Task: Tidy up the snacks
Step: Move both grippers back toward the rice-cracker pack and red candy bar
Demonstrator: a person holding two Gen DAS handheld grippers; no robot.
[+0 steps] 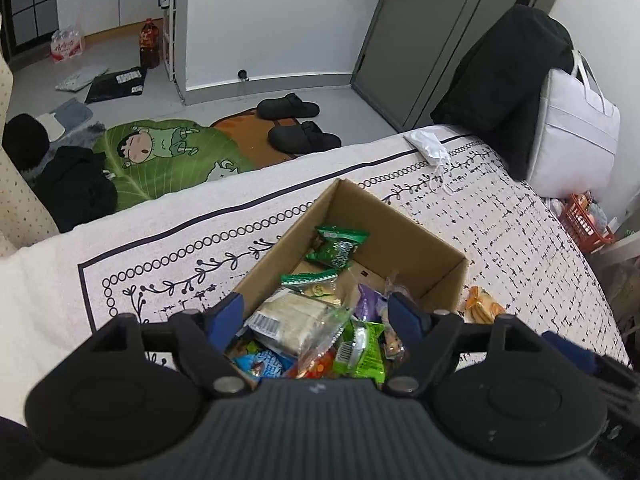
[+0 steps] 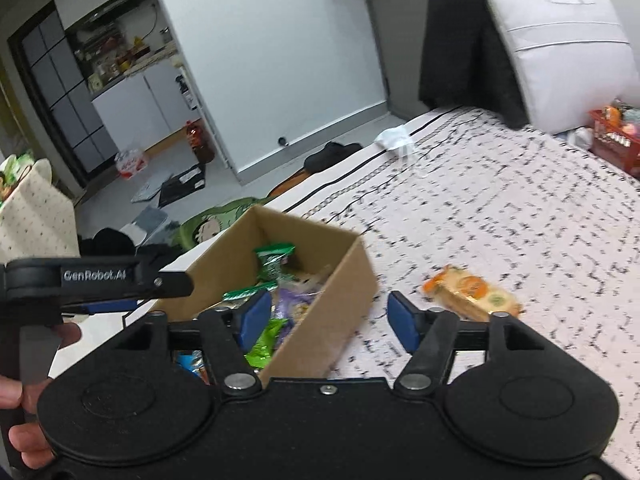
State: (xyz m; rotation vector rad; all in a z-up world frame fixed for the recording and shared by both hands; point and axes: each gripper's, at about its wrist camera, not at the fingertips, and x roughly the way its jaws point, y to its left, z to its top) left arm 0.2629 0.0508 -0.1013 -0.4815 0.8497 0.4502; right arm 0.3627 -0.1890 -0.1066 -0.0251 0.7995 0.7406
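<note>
- Bedroom setting: patterned white bedspread (image 1: 500, 216) underfoot of both tools, grey floor beyond with a green cartoon rug (image 1: 160, 156) and black slippers (image 1: 296, 120) far ahead of the left gripper.
- Open cardboard box (image 1: 400, 216) on the bedspread, directly ahead of and partly beneath the left gripper (image 1: 316, 312), holding a heap of wrapped snacks.
- Left gripper's blue fingers spread apart, hovering over the box's near end; nothing clamped between them.
- Between and just below those fingers: a clear-wrapped pale cracker pack (image 1: 292, 316), topmost in the pile; possibly brushing the left finger, contact hard to judge.
- Farther ahead inside the box: a dark green packet (image 1: 338, 246); nearer, a bright green packet (image 1: 362, 346) and a blue packet (image 1: 260, 364).
- Right gripper (image 2: 324, 322) also wide apart and empty, straddling the box's near right corner: one finger over the snacks inside, the other over bare bedspread outside.
- Orange-wrapped cracker pack (image 2: 472, 292) lying loose on the bedspread, ahead and to the right of the right gripper, outside the box and apart from its wall.
- White face mask (image 1: 430, 146) at the bed's far edge; white bag (image 1: 576, 132) and black garment (image 1: 500, 92) far ahead on the right.
</note>
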